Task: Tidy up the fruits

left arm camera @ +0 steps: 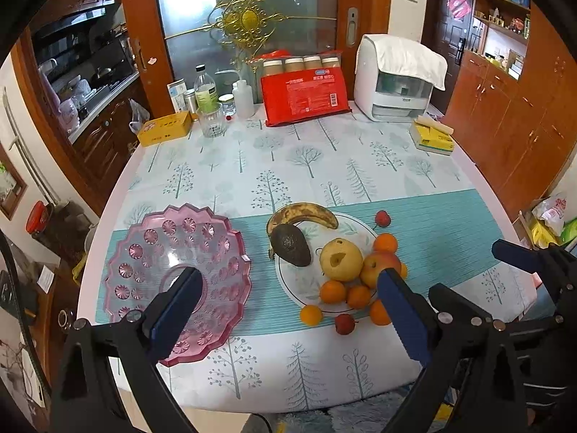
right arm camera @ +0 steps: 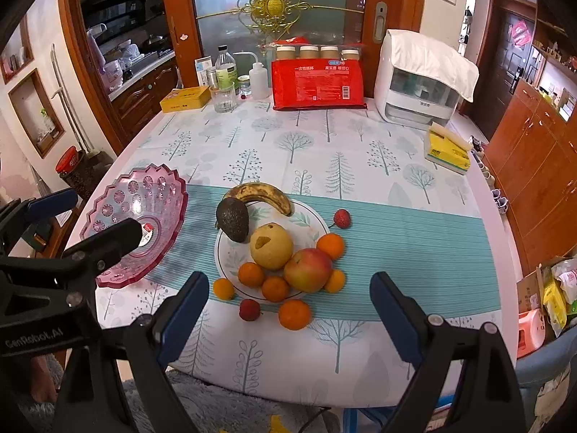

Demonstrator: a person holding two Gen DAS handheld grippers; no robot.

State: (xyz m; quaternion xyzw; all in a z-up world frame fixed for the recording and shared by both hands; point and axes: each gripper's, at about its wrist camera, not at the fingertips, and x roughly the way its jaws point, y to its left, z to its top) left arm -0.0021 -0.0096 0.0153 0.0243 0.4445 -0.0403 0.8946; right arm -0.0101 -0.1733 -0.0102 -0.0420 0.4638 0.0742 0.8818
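A white plate [left arm camera: 301, 288] [right arm camera: 310, 222] holds a banana [left arm camera: 303, 214] [right arm camera: 258, 195], an avocado [left arm camera: 291, 245] [right arm camera: 233, 219], a yellow pear [left arm camera: 340, 259] [right arm camera: 271, 246], a red apple [left arm camera: 378, 265] [right arm camera: 307, 269] and several small oranges [right arm camera: 251, 274]. More oranges [right arm camera: 294, 314] and two lychees [right arm camera: 249, 309] [right arm camera: 342, 218] lie around it on the cloth. An empty pink glass bowl [left arm camera: 173, 274] [right arm camera: 144, 216] stands left of the plate. My left gripper [left arm camera: 288, 299] is open above the near table between bowl and plate. My right gripper [right arm camera: 288, 303] is open and empty before the fruit.
At the table's back stand a yellow tin [left arm camera: 166, 129], a glass [left arm camera: 212, 119], bottles [left arm camera: 206, 90], a red package [left arm camera: 303, 97] and a white appliance [left arm camera: 396, 79]. A yellow tissue pack [left arm camera: 432, 136] lies at the right. Wooden cabinets [left arm camera: 512, 115] line the right side.
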